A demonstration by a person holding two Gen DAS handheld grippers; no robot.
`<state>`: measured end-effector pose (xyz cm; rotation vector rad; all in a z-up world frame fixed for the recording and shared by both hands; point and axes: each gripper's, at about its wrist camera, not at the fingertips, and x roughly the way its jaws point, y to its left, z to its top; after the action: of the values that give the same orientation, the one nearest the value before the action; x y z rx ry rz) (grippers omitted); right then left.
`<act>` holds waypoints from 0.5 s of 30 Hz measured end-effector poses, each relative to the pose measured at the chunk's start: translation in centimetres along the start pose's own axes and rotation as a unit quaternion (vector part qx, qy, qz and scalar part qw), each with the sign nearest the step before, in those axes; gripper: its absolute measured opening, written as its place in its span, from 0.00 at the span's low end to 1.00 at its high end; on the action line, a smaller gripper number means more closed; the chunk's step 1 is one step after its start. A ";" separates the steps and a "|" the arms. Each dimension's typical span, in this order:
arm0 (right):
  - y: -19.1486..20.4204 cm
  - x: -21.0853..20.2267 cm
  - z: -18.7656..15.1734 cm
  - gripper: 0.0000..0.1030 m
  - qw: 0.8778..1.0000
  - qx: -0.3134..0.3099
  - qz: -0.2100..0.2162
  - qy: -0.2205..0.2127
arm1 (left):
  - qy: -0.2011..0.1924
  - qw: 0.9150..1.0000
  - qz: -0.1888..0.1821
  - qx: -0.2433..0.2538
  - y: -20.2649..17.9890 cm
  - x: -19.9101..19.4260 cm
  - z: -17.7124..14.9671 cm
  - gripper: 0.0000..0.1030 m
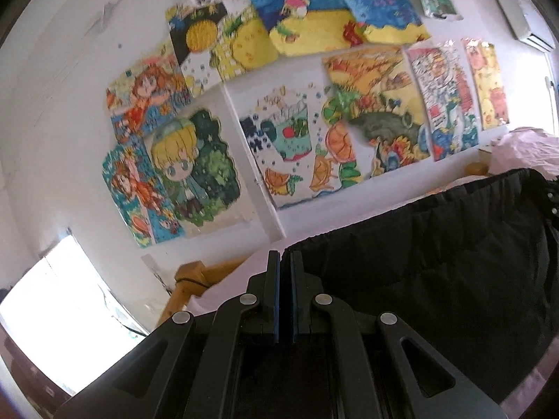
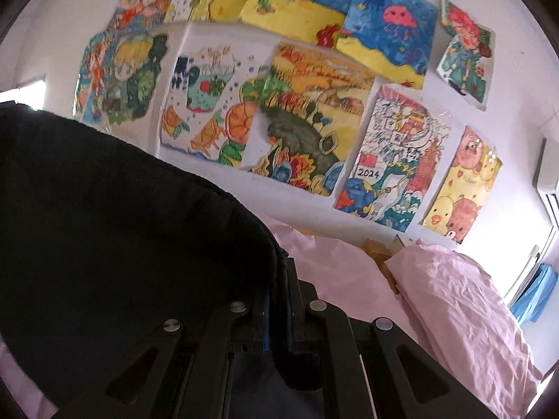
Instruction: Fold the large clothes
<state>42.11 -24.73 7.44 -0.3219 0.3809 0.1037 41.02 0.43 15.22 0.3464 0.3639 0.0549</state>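
Both grippers are clamped on the black garment: left gripper (image 1: 285, 262) pinches its top edge, cloth (image 1: 436, 262) stretching off to its right; right gripper (image 2: 279, 279) holds the other end, fabric draped to its left, above the pink bed (image 2: 454, 296).

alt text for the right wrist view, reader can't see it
The right gripper is shut on the edge of a black garment that fills the left half of the view. Rumpled pink bedding lies below and to the right. Colourful children's drawings cover the white wall behind.
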 end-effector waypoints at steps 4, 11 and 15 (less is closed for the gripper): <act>0.8 3.5 -0.8 0.07 1.000 -0.005 0.002 0.022 | 0.029 0.999 -0.011 -0.011 -0.1 4.5 -1.3 0.04; 2.1 8.4 -2.4 0.07 0.998 -0.011 0.004 0.054 | 0.050 0.999 -0.010 0.003 -1.3 9.8 -3.7 0.04; 2.5 10.9 -3.6 0.07 0.997 -0.006 0.013 0.078 | 0.070 0.997 -0.021 -0.005 -1.7 12.4 -5.2 0.04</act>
<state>50.54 -23.17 -0.61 -0.3388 0.5395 0.1074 50.70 1.90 5.84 0.3253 0.5103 0.0395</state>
